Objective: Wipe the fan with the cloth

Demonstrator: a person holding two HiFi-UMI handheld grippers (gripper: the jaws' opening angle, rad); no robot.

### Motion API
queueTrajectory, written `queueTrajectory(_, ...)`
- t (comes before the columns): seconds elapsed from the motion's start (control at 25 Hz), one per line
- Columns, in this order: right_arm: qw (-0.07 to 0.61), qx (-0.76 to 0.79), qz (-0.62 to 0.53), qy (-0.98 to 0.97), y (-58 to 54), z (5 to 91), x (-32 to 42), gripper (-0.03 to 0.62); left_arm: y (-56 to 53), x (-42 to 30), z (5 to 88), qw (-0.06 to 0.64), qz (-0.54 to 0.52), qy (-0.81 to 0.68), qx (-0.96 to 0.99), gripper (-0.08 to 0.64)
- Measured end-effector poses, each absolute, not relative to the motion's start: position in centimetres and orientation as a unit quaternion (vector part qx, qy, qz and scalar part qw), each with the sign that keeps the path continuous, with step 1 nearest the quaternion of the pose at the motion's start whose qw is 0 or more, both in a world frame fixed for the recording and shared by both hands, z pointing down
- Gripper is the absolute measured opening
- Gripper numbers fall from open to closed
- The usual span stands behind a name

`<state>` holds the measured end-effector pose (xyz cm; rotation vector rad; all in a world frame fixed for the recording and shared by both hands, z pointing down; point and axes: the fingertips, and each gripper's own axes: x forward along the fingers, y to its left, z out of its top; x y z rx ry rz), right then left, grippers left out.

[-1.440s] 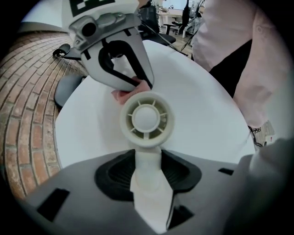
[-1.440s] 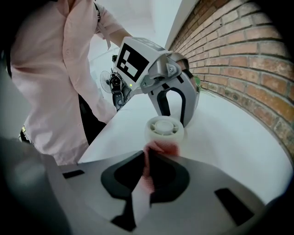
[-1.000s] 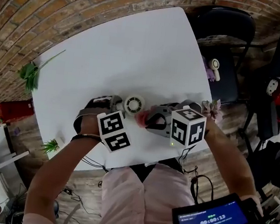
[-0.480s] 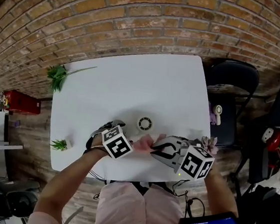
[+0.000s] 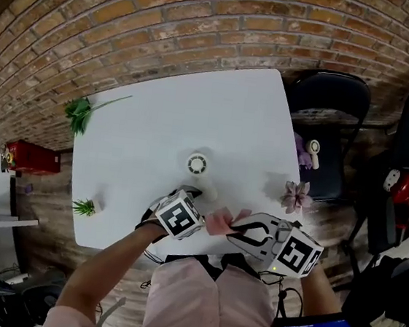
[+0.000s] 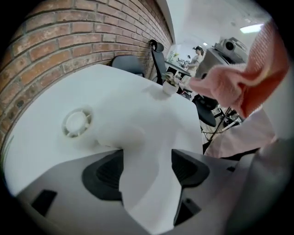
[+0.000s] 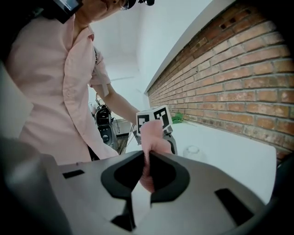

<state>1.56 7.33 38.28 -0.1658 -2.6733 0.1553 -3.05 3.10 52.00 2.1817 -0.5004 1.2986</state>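
Grey left gripper [image 6: 146, 158], jaws just opened wide with nothing between them, small round white fan [image 5: 197, 164] with slotted grille laid flat on white table [image 5: 158, 117] just beyond, crumpled pink cloth [image 5: 220, 220] clamped by right gripper [image 7: 147, 158].

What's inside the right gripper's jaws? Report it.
A pink cloth, pinched by the right gripper, jaws shut on it. How far the cloth runs down between the jaws is covered.

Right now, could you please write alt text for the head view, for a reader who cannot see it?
Seen from above, the right gripper pinches a pink cloth at the near edge of a white table, beside the left gripper, whose empty jaws have just been opening. A small white fan lies on the table beyond them.
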Motion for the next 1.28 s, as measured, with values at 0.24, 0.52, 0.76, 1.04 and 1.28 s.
queueTrajectory(0.24, 0.222, -0.008, 0.082, -0.971, 8.7, 38.7, 5.5, 0.037, 0.2, 0.0, 51.8, 0.263, 0.461, -0.204, 0.822, 0.333)
queueTrajectory(0.52, 0.215, 0.031, 0.098, -0.971, 9.5, 38.7, 8.3, 0.037, -2.5, 2.5, 50.7, 0.239, 0.449, -0.214, 0.834, 0.334)
queueTrajectory(0.76, 0.195, 0.036, 0.103, -0.975, 8.9, 38.7, 8.4, 0.037, -2.7, 1.3, 46.7, 0.144, 0.462, -0.217, 0.848, 0.333)
queueTrajectory(1.04, 0.202, 0.029, 0.113, -0.972, 8.1, 39.1, 6.5, 0.037, -6.1, -4.4, 46.6, 0.071, 0.515, -0.205, 0.829, 0.354)
queueTrajectory(1.28, 0.212, 0.044, 0.135, -0.967, 6.9, 40.2, 4.2, 0.038, -6.1, -7.2, 51.3, 0.027, 0.62, -0.104, 0.777, 0.388)
